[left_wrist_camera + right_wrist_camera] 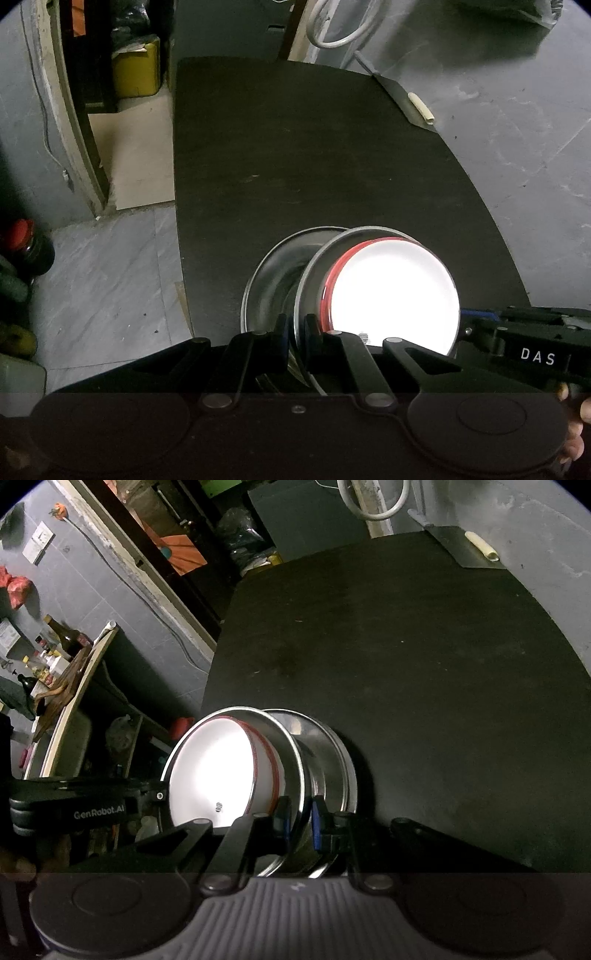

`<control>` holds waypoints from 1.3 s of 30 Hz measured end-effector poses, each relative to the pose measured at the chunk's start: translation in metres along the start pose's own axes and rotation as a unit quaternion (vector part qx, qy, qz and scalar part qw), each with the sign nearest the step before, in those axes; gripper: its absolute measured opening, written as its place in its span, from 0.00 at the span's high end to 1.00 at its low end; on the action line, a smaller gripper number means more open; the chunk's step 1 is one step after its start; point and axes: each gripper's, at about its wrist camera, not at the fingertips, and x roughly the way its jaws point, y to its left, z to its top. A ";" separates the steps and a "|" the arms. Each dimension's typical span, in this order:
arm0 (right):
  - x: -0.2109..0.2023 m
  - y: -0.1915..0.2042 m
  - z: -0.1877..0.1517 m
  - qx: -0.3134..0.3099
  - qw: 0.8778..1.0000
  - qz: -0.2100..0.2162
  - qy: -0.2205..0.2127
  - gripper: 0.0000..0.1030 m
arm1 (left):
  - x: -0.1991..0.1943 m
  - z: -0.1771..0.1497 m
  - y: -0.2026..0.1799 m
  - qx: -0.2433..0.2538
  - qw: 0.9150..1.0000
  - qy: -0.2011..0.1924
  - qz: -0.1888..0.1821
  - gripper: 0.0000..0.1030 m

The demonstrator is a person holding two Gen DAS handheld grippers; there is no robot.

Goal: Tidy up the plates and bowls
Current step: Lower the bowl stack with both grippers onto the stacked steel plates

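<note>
Black gripper (pixel 295 332), blue pads (pixel 316 825), silver screws

a dark, matte black table (pixel 314 155) carries everything here, its top scuffed with a few pale specks and faint smears. its far edge curves round in both wrist views, with grey stone-patterned floor (pixel 110 277) showing beyond its left side. at the far right corner a flat dark sheet (pixel 461 550) lies on the top, partly over the edge, and a small cream-coloured roll (pixel 482 545) rests on that sheet. near the front edge a stack of steel plates (pixel 273 280) with a white, red-rimmed bowl (pixel 395 295) nested inside sits tilted over the table; whether its underside touches the surface cannot be told.
</note>
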 end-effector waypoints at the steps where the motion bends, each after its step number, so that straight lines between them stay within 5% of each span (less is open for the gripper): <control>1: 0.000 0.000 0.000 0.001 1.000 -0.001 0.000 0.87 | 0.001 0.001 0.000 0.001 1.000 0.001 0.000 0.94; 39: 0.014 0.002 0.001 0.010 1.000 -0.007 0.017 0.87 | 0.015 0.006 0.001 -0.006 1.000 0.022 0.004 0.94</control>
